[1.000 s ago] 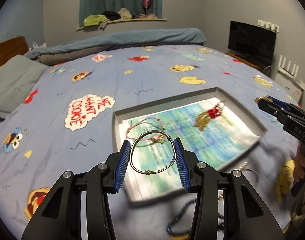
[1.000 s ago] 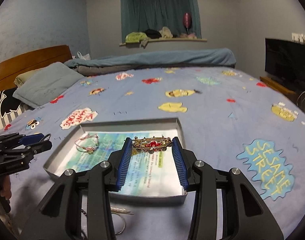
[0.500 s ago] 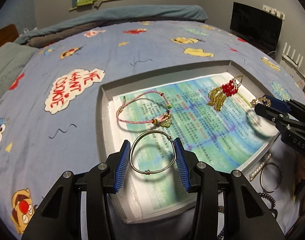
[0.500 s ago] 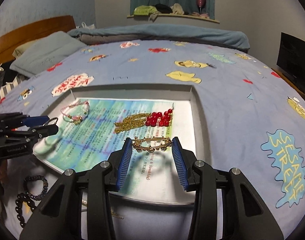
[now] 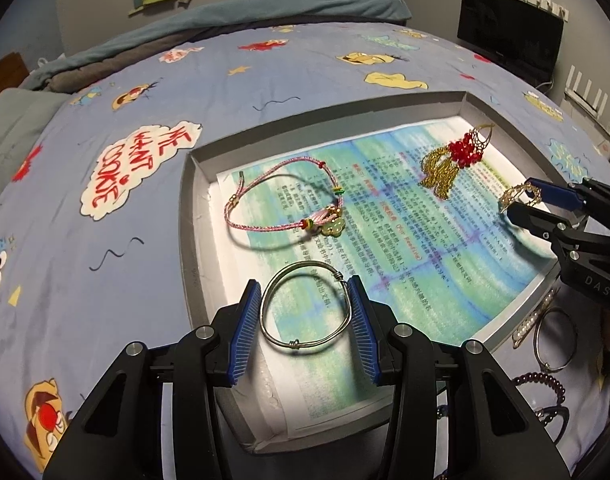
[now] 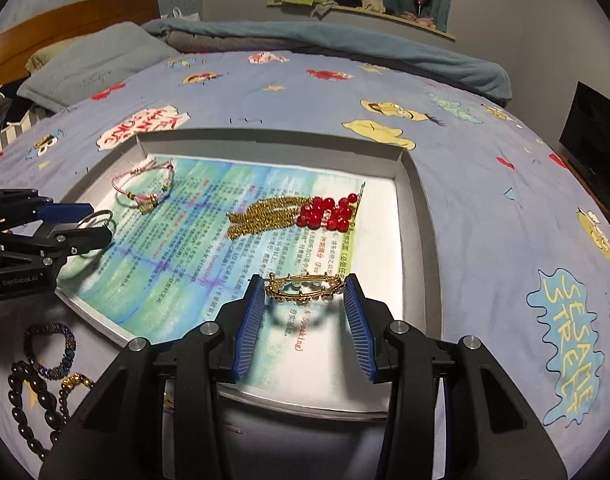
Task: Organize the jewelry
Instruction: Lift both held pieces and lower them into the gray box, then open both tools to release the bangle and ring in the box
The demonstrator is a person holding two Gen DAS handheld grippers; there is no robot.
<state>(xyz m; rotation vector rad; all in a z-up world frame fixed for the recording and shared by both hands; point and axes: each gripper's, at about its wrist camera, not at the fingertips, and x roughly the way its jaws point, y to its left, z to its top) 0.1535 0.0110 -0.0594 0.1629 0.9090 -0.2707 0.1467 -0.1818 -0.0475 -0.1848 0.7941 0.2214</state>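
Observation:
A grey tray (image 5: 189, 216) lined with printed paper lies on the bed. My left gripper (image 5: 305, 308) is shut on a silver wire bangle (image 5: 305, 310) and holds it just above the tray's near left corner. My right gripper (image 6: 303, 300) is shut on a gold beaded bracelet (image 6: 303, 288) above the tray's near right part. A pink cord bracelet (image 5: 285, 204) and a gold tassel piece with red beads (image 5: 453, 160) lie in the tray. Each gripper shows in the other's view: the right one (image 5: 521, 200), the left one (image 6: 95, 224).
Loose jewelry lies on the blue cartoon bedspread beside the tray: dark bead bracelets (image 6: 51, 350), a pearl strip and a silver bangle (image 5: 553, 332). A pillow (image 6: 93, 68) and folded blankets lie at the far side. A TV (image 5: 509, 28) stands at right.
Both grippers have come lower and closer over the tray, each still holding its piece. The tray now fills more of both views.

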